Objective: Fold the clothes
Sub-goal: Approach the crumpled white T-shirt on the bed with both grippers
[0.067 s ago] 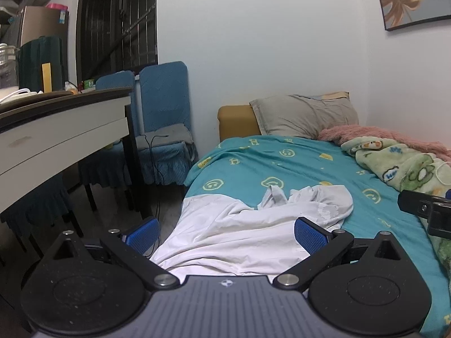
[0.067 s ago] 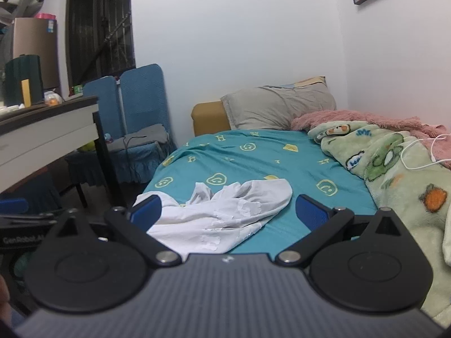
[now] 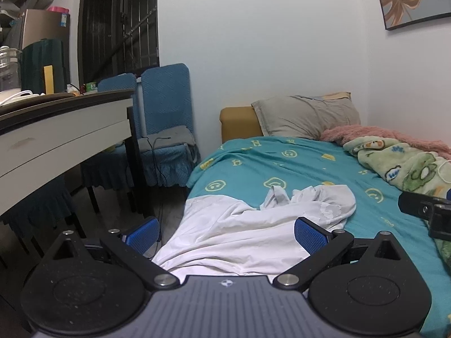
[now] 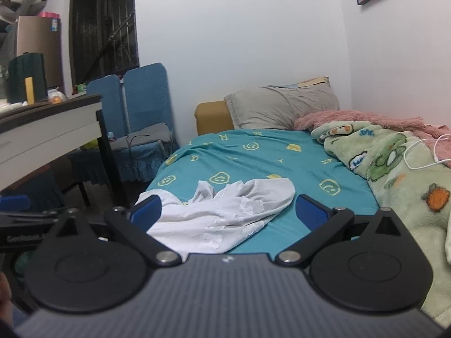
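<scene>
The shirt point(image 3: 253, 233) is white. The bed sheet point(image 3: 310, 163) is teal with yellow smiley faces — the blanket point(image 4: 394, 174) is green with cartoon frogs.

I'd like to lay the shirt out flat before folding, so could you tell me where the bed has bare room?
The teal sheet is bare between the white garment and the grey pillow, bordered on the right by the green blanket. The near left corner is crowded by the garment itself; the right side is blanket-covered.
</scene>
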`<state>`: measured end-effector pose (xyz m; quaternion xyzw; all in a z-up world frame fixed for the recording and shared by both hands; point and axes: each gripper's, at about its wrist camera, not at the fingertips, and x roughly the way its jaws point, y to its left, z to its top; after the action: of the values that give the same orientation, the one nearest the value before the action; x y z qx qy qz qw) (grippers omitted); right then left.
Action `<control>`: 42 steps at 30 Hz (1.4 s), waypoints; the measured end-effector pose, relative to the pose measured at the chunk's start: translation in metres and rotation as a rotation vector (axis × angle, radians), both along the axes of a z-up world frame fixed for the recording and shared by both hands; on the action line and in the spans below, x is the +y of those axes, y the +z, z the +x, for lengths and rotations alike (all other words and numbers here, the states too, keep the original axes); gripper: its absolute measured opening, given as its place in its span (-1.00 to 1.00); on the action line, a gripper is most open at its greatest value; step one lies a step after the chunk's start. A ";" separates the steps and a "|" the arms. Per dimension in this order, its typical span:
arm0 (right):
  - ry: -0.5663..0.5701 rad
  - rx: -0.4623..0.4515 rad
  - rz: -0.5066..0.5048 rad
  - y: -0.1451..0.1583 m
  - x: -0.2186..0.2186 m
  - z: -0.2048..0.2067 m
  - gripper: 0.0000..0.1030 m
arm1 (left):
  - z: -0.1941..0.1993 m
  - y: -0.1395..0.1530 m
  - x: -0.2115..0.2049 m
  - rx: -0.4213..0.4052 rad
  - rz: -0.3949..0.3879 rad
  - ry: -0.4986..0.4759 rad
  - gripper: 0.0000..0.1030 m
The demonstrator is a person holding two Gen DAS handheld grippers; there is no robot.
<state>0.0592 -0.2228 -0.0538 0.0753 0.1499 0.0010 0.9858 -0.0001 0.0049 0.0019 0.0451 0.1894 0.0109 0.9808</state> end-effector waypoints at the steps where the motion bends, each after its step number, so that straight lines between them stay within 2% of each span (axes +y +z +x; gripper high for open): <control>1: 0.000 0.004 -0.006 0.000 0.000 0.001 1.00 | 0.000 0.001 0.002 0.002 -0.004 0.002 0.99; 5: 0.001 0.021 -0.030 -0.002 0.002 0.004 1.00 | 0.000 0.003 0.009 0.012 -0.015 0.011 0.99; 9: 0.006 0.028 -0.027 -0.005 0.003 0.001 1.00 | 0.010 -0.010 0.001 0.041 0.026 0.028 0.99; 14: 0.022 0.046 -0.019 -0.010 -0.002 0.009 1.00 | 0.009 -0.022 0.000 0.044 0.026 0.008 0.99; 24: 0.029 0.039 -0.016 -0.008 0.000 0.006 1.00 | 0.008 -0.024 -0.007 0.051 0.060 0.005 0.99; 30: 0.016 0.031 -0.023 -0.007 0.001 0.005 1.00 | 0.009 -0.027 -0.004 0.066 0.051 0.015 0.99; 35: -0.013 0.019 0.019 -0.005 -0.008 0.004 1.00 | 0.013 -0.027 -0.005 0.085 0.044 0.013 0.99; 38: -0.022 0.032 0.076 0.002 -0.016 0.019 1.00 | 0.022 -0.026 -0.006 0.105 0.017 0.001 0.99; 40: -0.021 0.034 0.104 0.012 -0.021 0.033 1.00 | 0.036 -0.025 -0.004 0.151 -0.039 -0.002 0.99; 42: -0.051 -0.046 0.086 0.034 -0.025 0.038 1.00 | 0.055 -0.024 0.000 0.208 -0.098 -0.003 0.99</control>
<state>0.0969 -0.2482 -0.0199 0.1215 0.1249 -0.0160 0.9846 0.0546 0.0044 -0.0221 -0.0018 0.2903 -0.0047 0.9569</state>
